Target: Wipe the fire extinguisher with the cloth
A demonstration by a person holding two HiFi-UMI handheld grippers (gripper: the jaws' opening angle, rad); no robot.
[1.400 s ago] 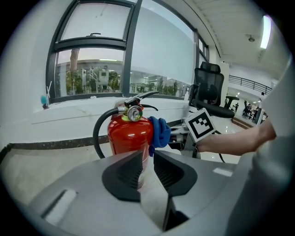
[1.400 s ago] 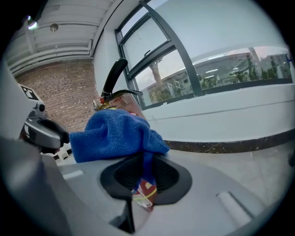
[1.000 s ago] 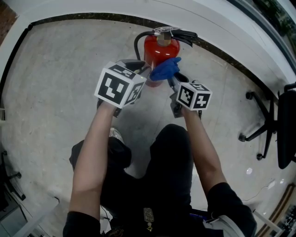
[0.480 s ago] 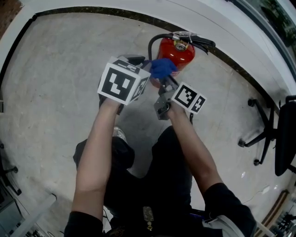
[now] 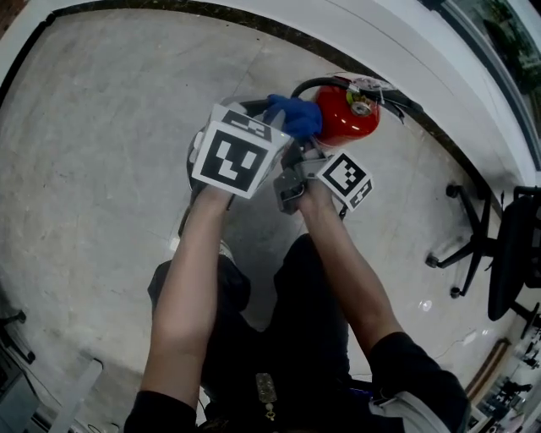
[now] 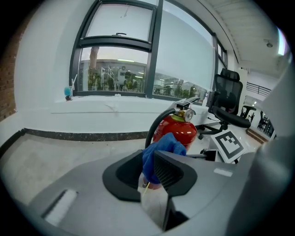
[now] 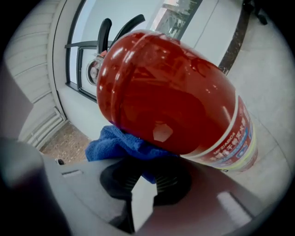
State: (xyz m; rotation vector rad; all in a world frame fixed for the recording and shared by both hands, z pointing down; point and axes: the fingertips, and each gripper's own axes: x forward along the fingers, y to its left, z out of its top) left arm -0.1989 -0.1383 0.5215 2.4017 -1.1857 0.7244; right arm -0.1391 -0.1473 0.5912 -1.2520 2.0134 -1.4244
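A red fire extinguisher (image 5: 348,117) with a black hose and handle stands on the grey floor by the wall. A blue cloth (image 5: 292,115) is pressed against its left side. My left gripper (image 5: 269,112) and my right gripper (image 5: 297,142) meet at the cloth. In the left gripper view, the left gripper (image 6: 148,166) is shut on the blue cloth (image 6: 159,154), with the extinguisher (image 6: 177,131) just behind. In the right gripper view, the right gripper (image 7: 144,175) also pinches the cloth (image 7: 117,140) under the extinguisher's rounded shoulder (image 7: 170,106), which appears tilted and fills the frame.
A white wall with a dark skirting strip (image 5: 211,12) curves behind the extinguisher. A black office chair (image 5: 499,254) stands at the right; it also shows as a chair (image 6: 230,101) in the left gripper view. The person's legs (image 5: 287,321) are below the grippers.
The cloth has slid from the extinguisher's front round to its left side. Both grippers moved with it and closer together; the right gripper has rolled. The extinguisher now sits further right in the view.
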